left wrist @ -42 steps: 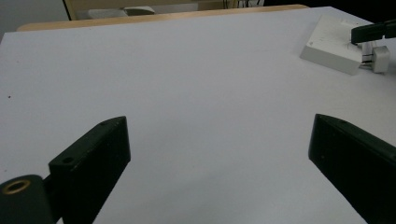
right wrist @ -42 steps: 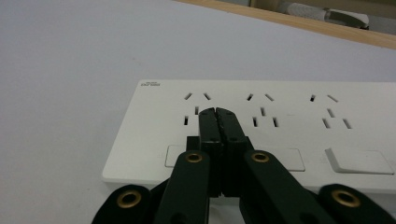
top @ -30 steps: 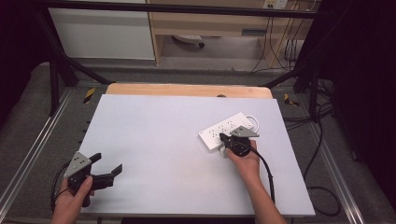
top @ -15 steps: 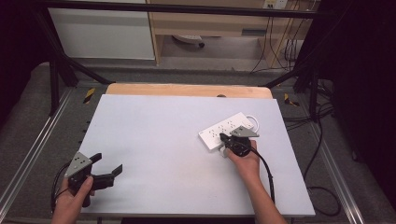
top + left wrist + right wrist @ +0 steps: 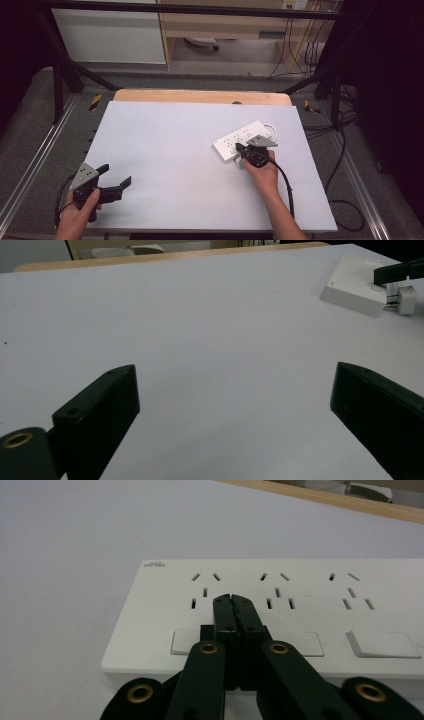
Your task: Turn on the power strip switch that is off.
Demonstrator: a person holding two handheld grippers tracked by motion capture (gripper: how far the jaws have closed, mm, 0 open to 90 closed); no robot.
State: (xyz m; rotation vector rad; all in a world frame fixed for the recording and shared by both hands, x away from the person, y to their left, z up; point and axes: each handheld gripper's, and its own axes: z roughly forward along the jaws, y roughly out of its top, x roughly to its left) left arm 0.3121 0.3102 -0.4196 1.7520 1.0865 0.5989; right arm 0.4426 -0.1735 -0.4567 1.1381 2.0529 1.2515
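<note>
A white power strip (image 5: 234, 141) lies flat on the right half of the white table top (image 5: 170, 135), its sockets and rocker switches facing up (image 5: 300, 587). My right gripper (image 5: 240, 149) is shut, its jaws pressed together with nothing between them. The tips (image 5: 233, 599) sit over the strip's left end, just beyond the leftmost switch (image 5: 184, 642); I cannot tell whether they touch it. My left gripper (image 5: 116, 174) is held near the table's front left corner, wide open and empty (image 5: 235, 371), pointing across the table toward the strip (image 5: 356, 287).
A small white block (image 5: 406, 299) sits against the strip's near side, under the right gripper. The strip's white cord (image 5: 271, 131) loops at its far end. A wooden board edge (image 5: 200, 96) runs along the back. Black cables (image 5: 345, 150) hang off the right side.
</note>
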